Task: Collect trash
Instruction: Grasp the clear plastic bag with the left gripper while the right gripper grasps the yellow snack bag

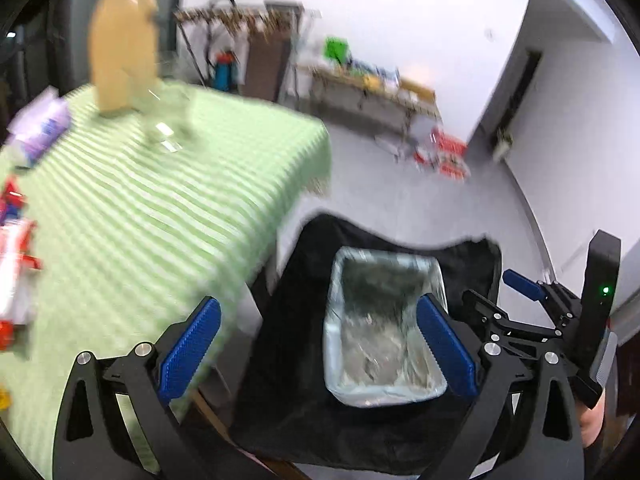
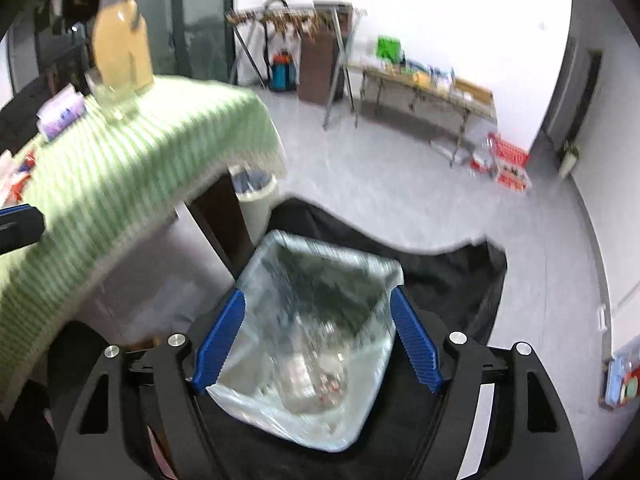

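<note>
left gripper (image 1: 318,344) hangs wide apart and empty above the lined bin (image 1: 384,332); green striped table (image 1: 160,208) beside the bin.

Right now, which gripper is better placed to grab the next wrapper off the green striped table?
Probably the left gripper. It stands open and empty with the table and red-and-white wrappers on its side. The right gripper, also open, is over the lined bin, farther off.

Both grippers hang angled downward with nothing in them: left gripper (image 1: 318,350) jaws spread wide at frame bottom, right gripper (image 2: 316,344) also gaping, lower centre.
</note>
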The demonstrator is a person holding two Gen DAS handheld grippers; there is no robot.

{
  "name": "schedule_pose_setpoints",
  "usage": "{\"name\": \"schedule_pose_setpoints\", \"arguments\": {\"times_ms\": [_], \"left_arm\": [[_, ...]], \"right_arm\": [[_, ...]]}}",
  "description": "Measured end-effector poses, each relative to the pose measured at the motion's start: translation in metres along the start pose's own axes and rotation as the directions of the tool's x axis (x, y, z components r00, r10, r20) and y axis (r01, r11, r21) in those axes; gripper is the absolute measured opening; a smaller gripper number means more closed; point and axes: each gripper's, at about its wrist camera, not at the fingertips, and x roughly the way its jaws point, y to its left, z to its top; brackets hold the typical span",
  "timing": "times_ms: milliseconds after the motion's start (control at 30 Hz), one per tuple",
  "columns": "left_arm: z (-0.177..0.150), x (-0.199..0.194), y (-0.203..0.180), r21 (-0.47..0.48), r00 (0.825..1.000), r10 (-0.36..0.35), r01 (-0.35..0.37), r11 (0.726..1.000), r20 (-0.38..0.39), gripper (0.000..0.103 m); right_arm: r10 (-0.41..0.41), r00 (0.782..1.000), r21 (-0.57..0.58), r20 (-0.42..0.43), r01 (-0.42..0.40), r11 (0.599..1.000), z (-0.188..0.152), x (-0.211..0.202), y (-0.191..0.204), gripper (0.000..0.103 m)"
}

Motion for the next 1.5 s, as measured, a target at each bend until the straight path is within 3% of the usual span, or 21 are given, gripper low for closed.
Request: {"name": "schedule_pose_setpoints", "arguments": {"times_ms": [200,367,633,800,900,1033,1100,1167,1267,1367,1500], "left_arm": [[0.001,-0.084,0.034,-0.035,0.978,0.088,-0.083,0.996,0.191,0.095],[-0.011,-0.147,0.071,-0.091,0.933,0.180,-0.160,0.983,0.311,0.095],[-0.044,-0.226,0.146,-0.235,0.855,0.352,-0.279,0.931,0.382,0.095],[-0.073,-0.263,0.190,-0.302,0.823,0.419,-0.317,0.899,0.383,0.095],[-0.096,-0.275,0.214,-0.331,0.812,0.461,-0.352,0.876,0.358,0.095],[-0.127,-0.273,0.246,-0.386,0.833,0.500,-0.391,0.835,0.238,0.095],[-0.146,-0.274,0.263,-0.422,0.829,0.525,-0.414,0.807,0.190,0.095],[-0.157,-0.272,0.276,-0.454,0.827,0.538,-0.421,0.785,0.163,0.095],[-0.173,-0.272,0.295,-0.515,0.829,0.546,-0.419,0.748,0.119,0.095],[-0.184,-0.269,0.304,-0.535,0.834,0.542,-0.414,0.736,0.100,0.095],[-0.190,-0.263,0.308,-0.532,0.847,0.524,-0.405,0.744,0.088,0.095]], "right_arm": [[0.074,0.986,-0.049,0.152,-0.067,0.997,0.028,-0.036,0.045,0.076],[0.158,0.951,-0.083,0.265,-0.141,0.987,0.046,-0.065,0.081,0.077],[0.276,0.892,-0.145,0.358,-0.238,0.960,0.063,-0.098,0.147,0.079],[0.382,0.854,-0.222,0.352,-0.321,0.921,0.060,-0.110,0.193,0.079],[0.484,0.821,-0.330,0.304,-0.386,0.861,0.051,-0.112,0.232,0.085],[0.556,0.798,-0.503,0.233,-0.391,0.771,0.029,-0.110,0.288,0.085],[0.555,0.806,-0.593,0.207,-0.348,0.726,0.017,-0.106,0.319,0.085],[0.508,0.841,-0.687,0.188,-0.257,0.679,0.001,-0.096,0.354,0.085],[0.505,0.848,-0.792,0.158,-0.197,0.578,-0.018,-0.086,0.384,0.085],[0.513,0.844,-0.859,0.155,-0.142,0.492,-0.031,-0.080,0.408,0.085],[0.513,0.848,-0.909,0.132,-0.103,0.404,-0.034,-0.067,0.437,0.085]]}}
